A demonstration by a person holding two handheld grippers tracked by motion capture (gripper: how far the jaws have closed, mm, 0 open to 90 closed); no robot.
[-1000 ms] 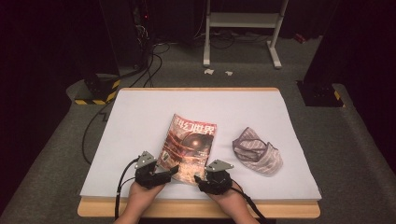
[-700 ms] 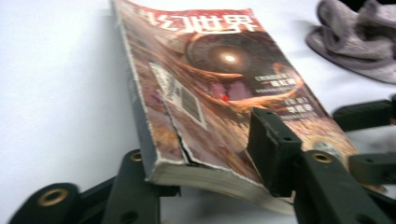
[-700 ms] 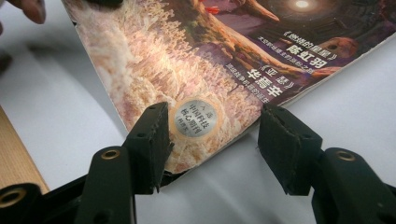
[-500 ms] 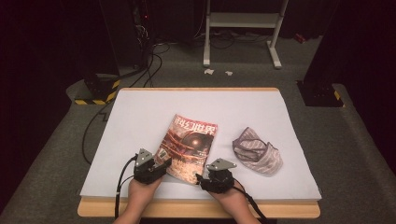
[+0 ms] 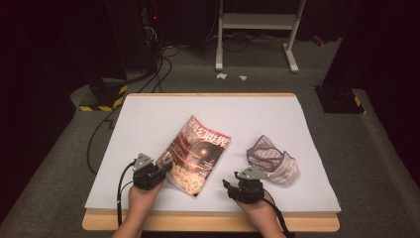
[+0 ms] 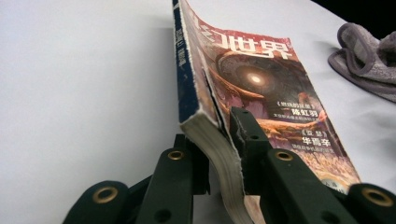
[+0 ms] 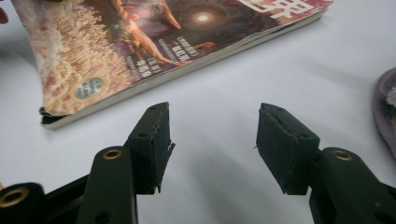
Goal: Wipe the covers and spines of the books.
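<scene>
Since the earlier frame, the left hand-held gripper (image 5: 164, 166) had drawn back toward the table's left side with the magazine's near left corner, and its jaws had just been closing, with that corner between them. Meanwhile the right hand-held gripper (image 5: 229, 187) had left the magazine's near edge and come to rest well to the right of it.

In the left gripper view, the left hand-held gripper (image 6: 223, 140) was clamped on the magazine (image 6: 261, 88): one jaw lay on the cover, the other sat under the page block, and the corner was lifted and bent upward between them, the blue spine standing off the table. In the high view the magazine (image 5: 195, 151) lay slantwise near the middle of the white table (image 5: 148, 119), its title end pointing away from the person.

The right hand-held gripper (image 7: 212, 140) held nothing; its jaws stood moderately apart over bare table, just short of the magazine's near edge (image 7: 140, 60).

Farther right, a crumpled grey striped cloth (image 5: 275, 161) rested on the table just beyond the right hand-held gripper, apart from the magazine. It also appeared at the upper right of the left gripper view (image 6: 369, 60).
</scene>
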